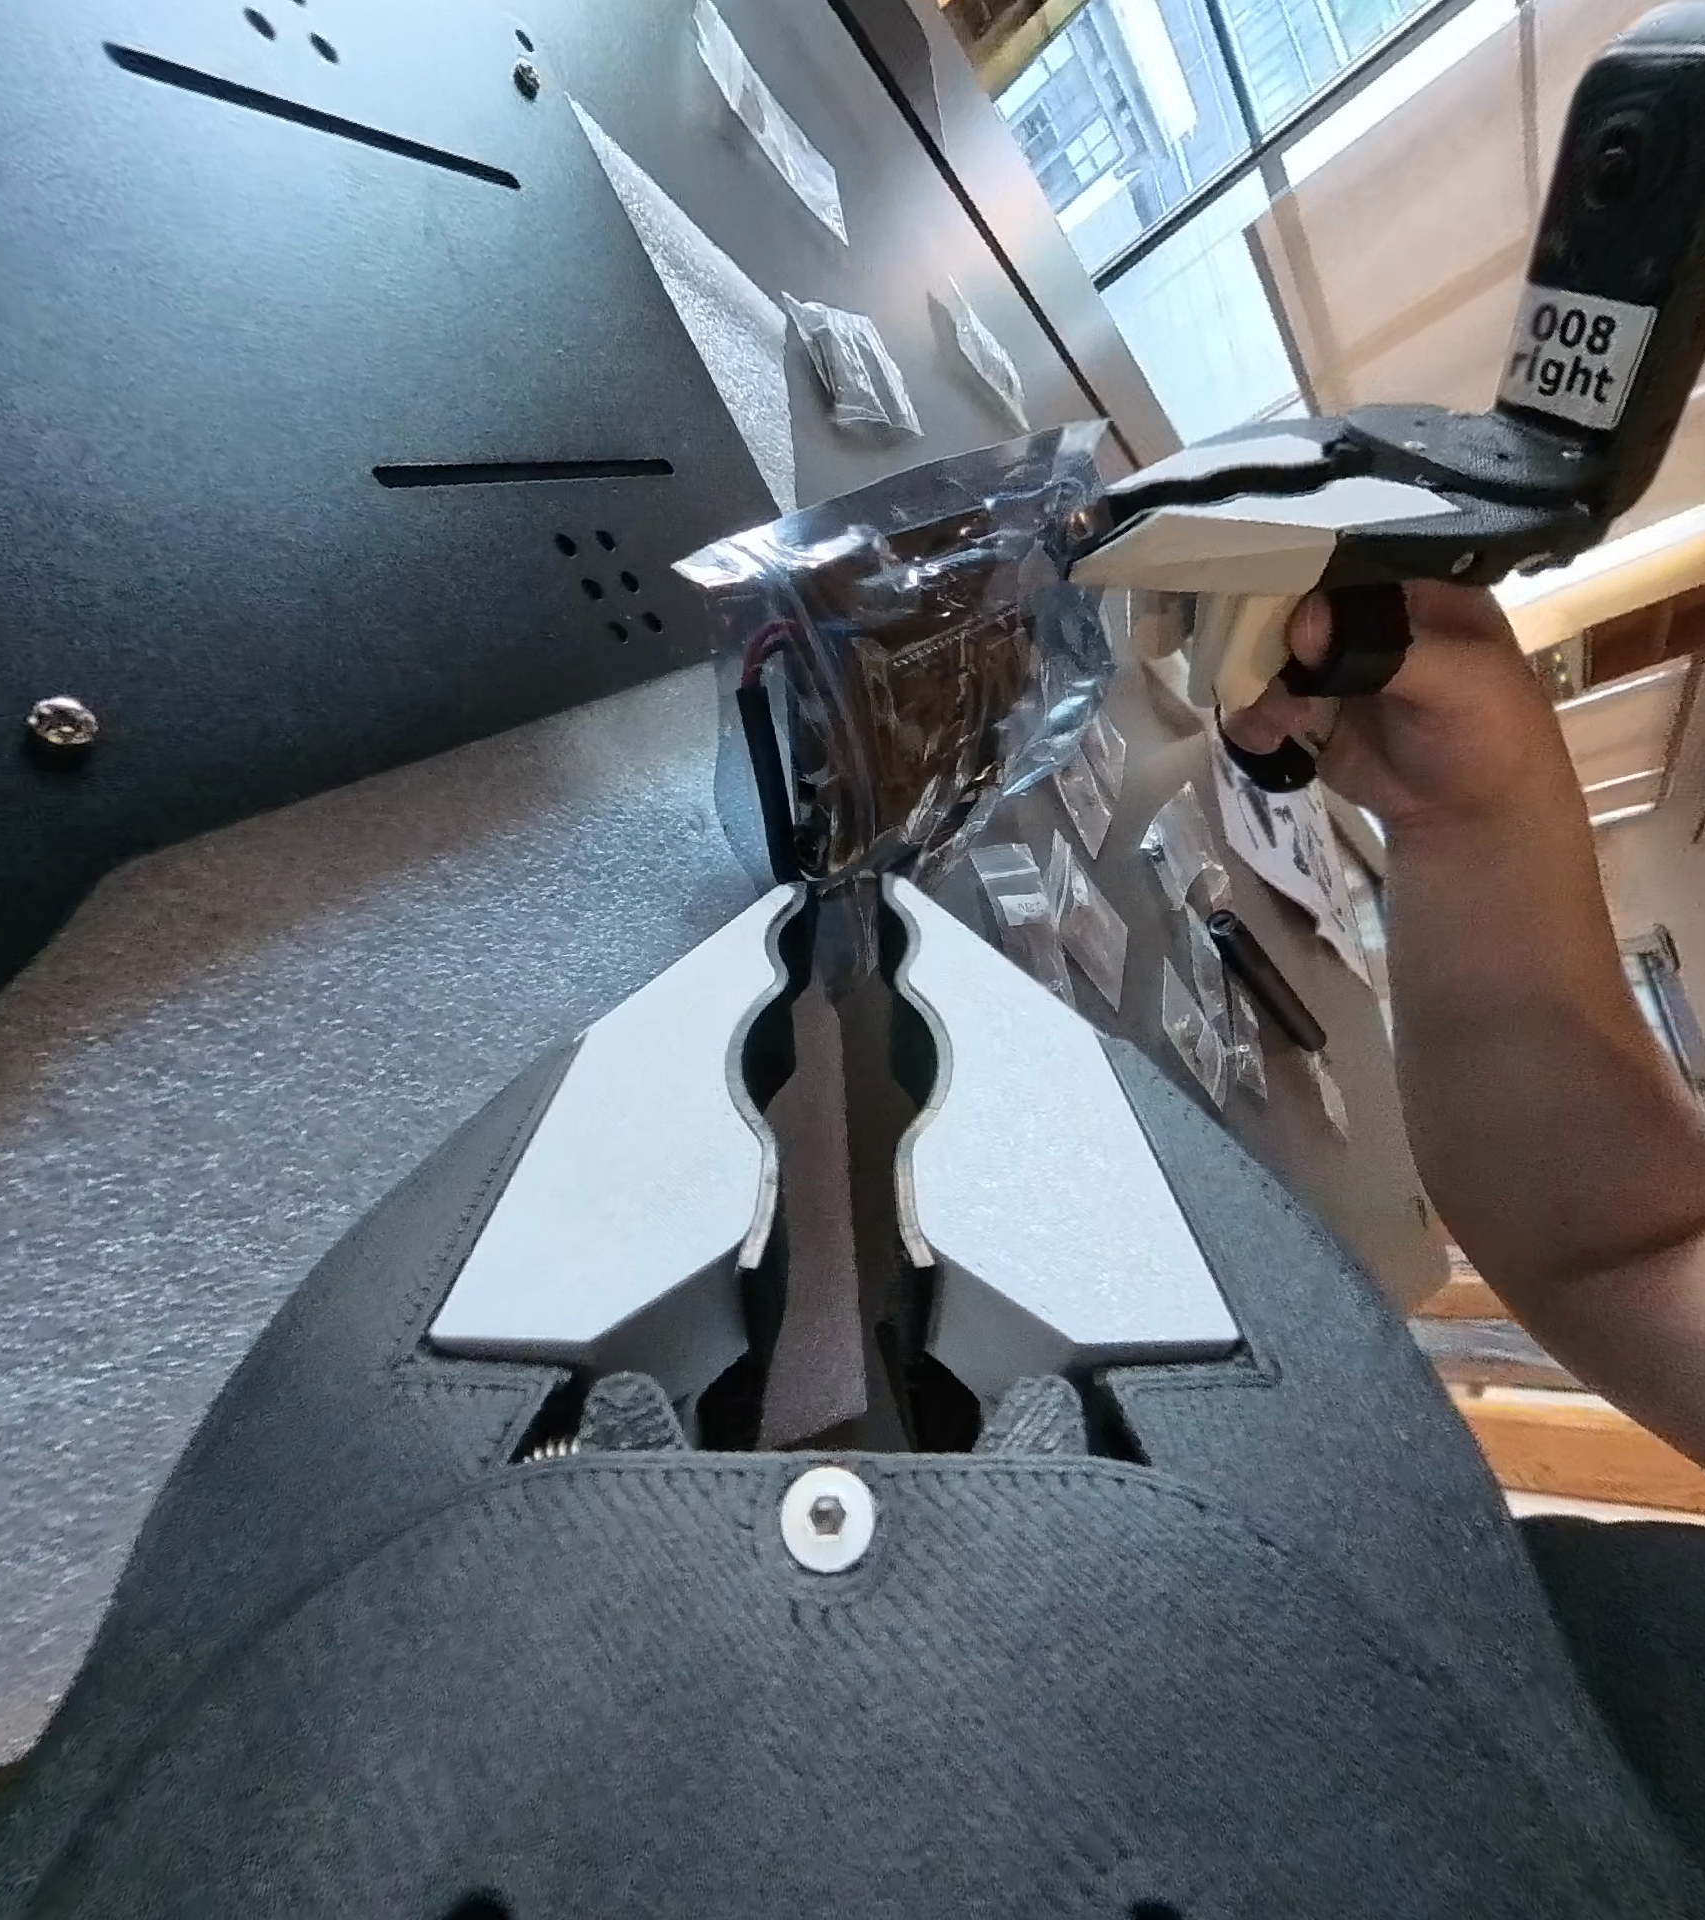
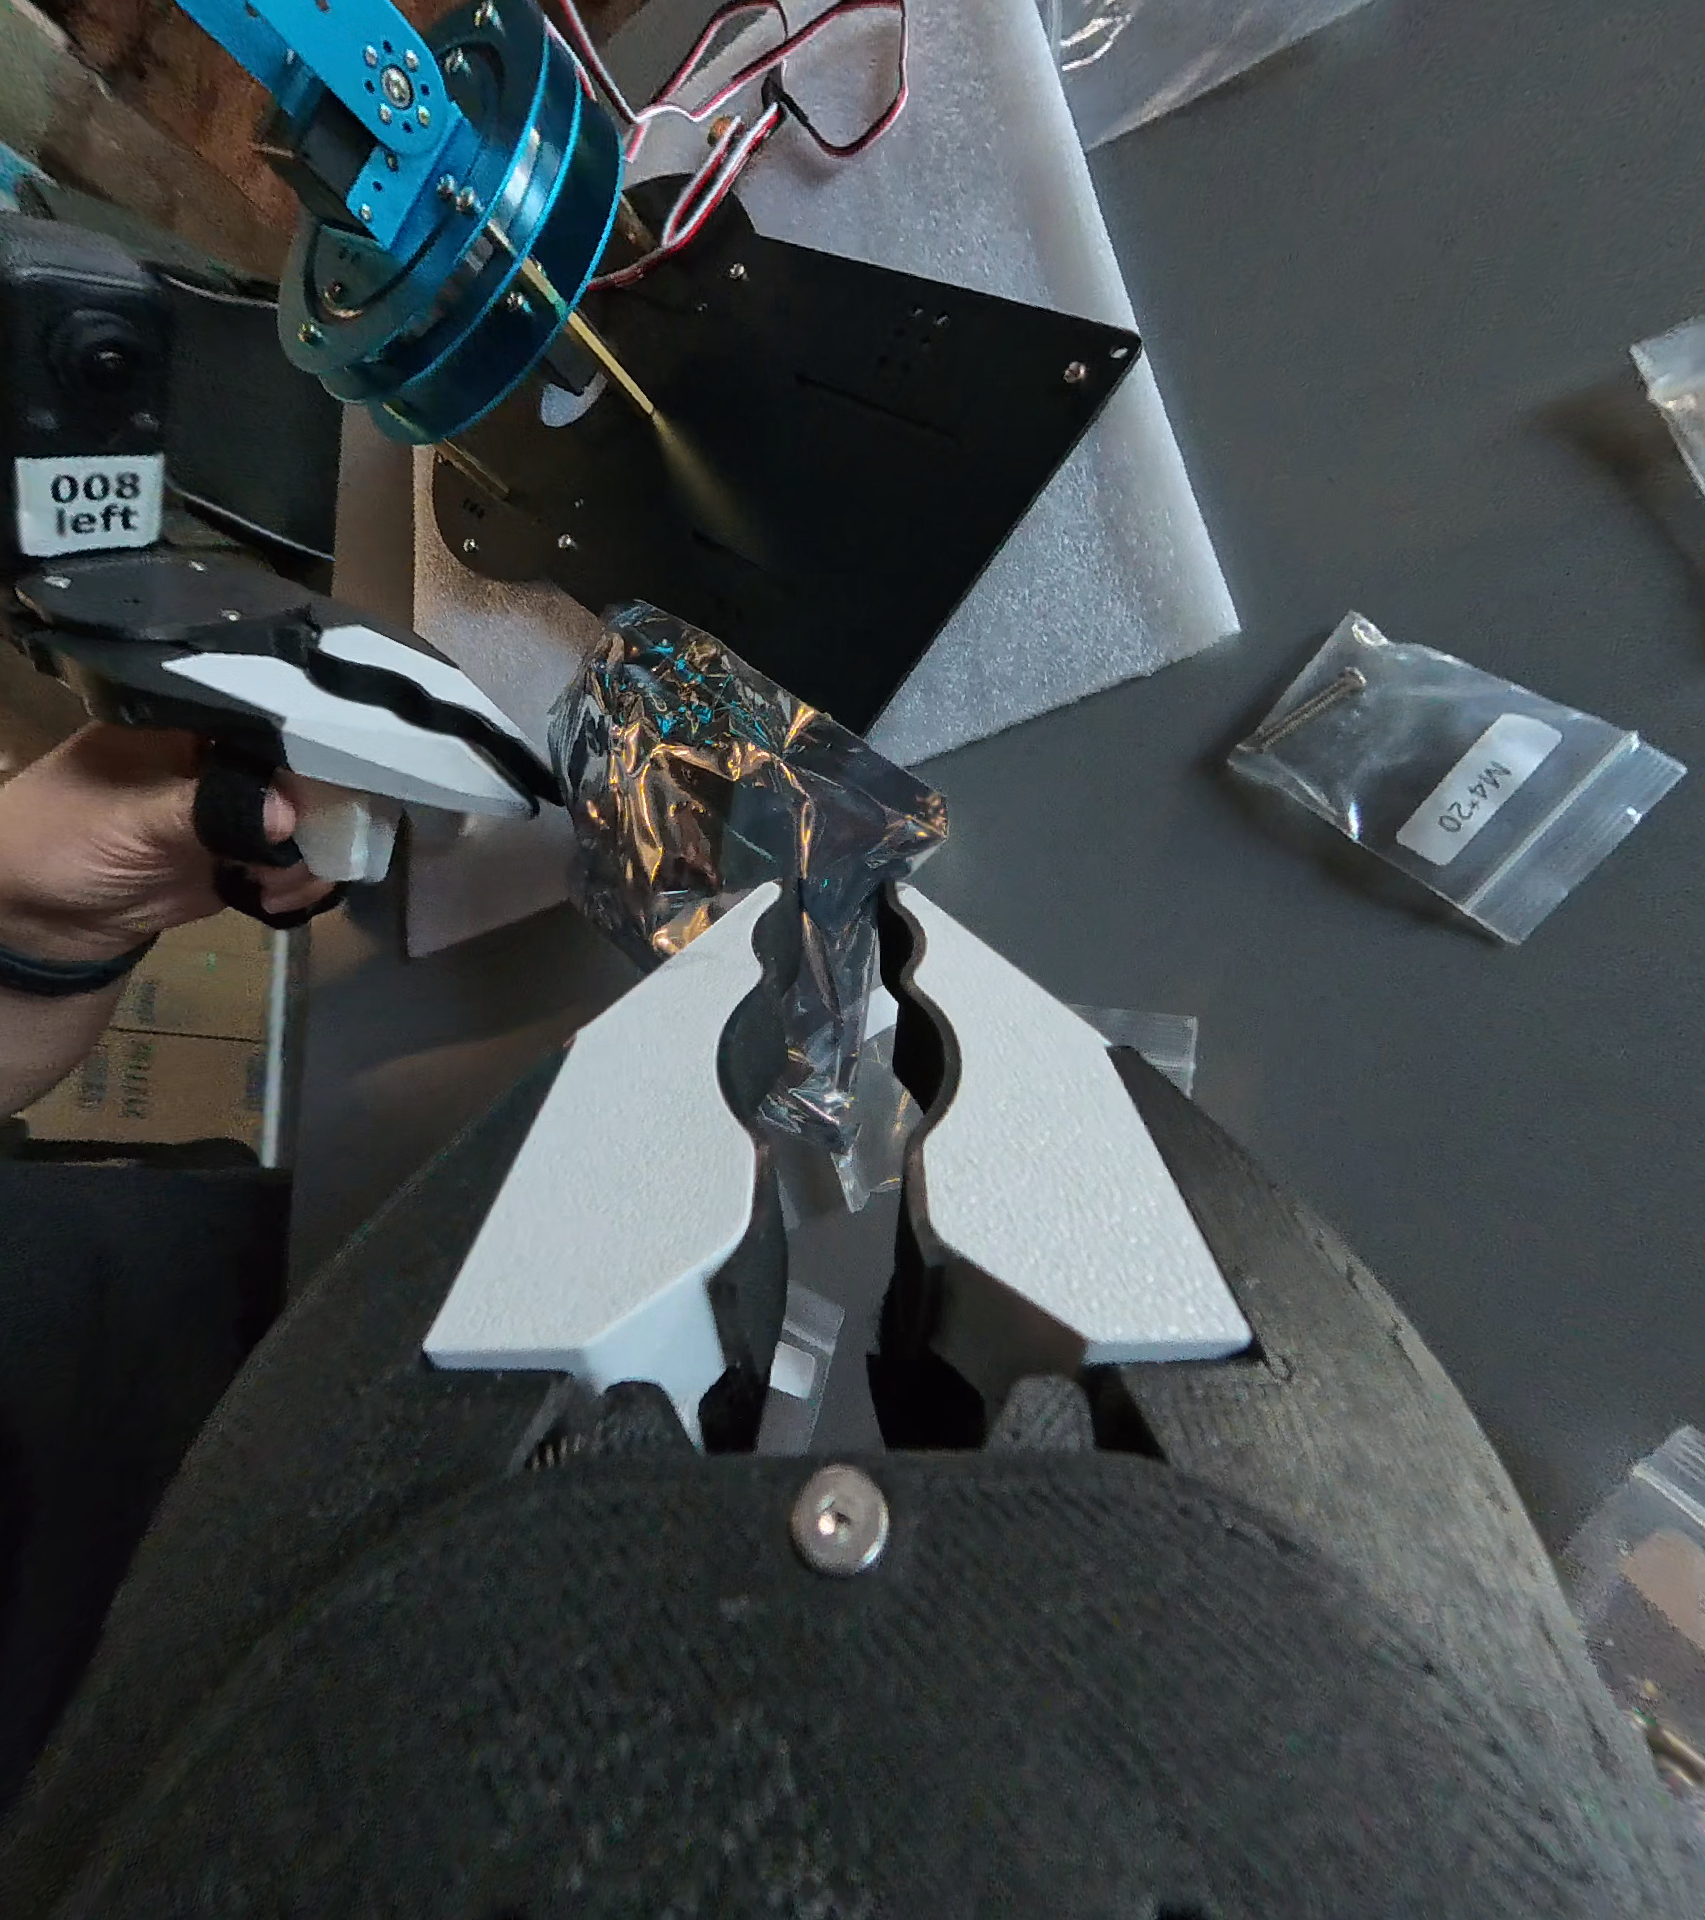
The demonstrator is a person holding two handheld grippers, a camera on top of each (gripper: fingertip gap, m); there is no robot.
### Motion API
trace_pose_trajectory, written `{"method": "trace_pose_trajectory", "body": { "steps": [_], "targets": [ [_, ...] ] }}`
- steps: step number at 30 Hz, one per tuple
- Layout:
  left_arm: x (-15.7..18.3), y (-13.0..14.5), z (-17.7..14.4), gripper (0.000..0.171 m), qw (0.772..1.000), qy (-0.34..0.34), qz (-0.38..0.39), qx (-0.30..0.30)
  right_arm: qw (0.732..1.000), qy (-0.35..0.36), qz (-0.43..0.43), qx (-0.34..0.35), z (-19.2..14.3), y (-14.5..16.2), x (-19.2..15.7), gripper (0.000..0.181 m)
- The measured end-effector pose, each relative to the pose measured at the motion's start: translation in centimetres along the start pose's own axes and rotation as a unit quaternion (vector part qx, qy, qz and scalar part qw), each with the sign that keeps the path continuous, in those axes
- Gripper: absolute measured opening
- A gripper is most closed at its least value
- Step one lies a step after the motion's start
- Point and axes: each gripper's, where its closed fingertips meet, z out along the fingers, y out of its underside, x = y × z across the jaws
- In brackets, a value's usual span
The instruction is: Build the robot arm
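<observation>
A shiny see-through plastic bag [image 1: 915,665] with a dark board and thin wires inside hangs in the air between both grippers. My left gripper [image 1: 843,894] is shut on the bag's lower edge. My right gripper [image 2: 832,904] is shut on another edge of the same bag [image 2: 723,769], and crumpled film runs down between its fingers. In the left wrist view the right gripper [image 1: 1097,540] pinches the bag's upper right corner. In the right wrist view the left gripper [image 2: 541,784] grips the bag's left side. A hand holds each gripper's handle.
A black metal plate [image 2: 827,499] with slots and screws lies on white foam [image 2: 1087,540] on the grey table [image 2: 1347,1143]. A blue round metal assembly [image 2: 443,239] with red, white and black wires stands over it. Several small zip bags [image 2: 1450,774] of screws lie around. The left gripper's tips are roughly 12 centimeters from the right gripper's.
</observation>
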Motion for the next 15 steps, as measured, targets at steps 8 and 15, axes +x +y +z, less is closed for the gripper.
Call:
{"method": "trace_pose_trajectory", "body": {
  "steps": [8, 15],
  "targets": [
    [0.0, 0.0, -0.1, 0.002, 1.000, 0.001, 0.017, 0.003, 0.997, -0.016, 0.076, -0.005, 0.3, 0.8, 0.0, 0.013],
    [-0.5, 0.1, -1.8, 0.002, 1.000, -0.005, -0.003, 0.001, 0.993, -0.052, 0.108, -0.014, 0.9, 1.4, -2.0, 0.013]
  ]
}}
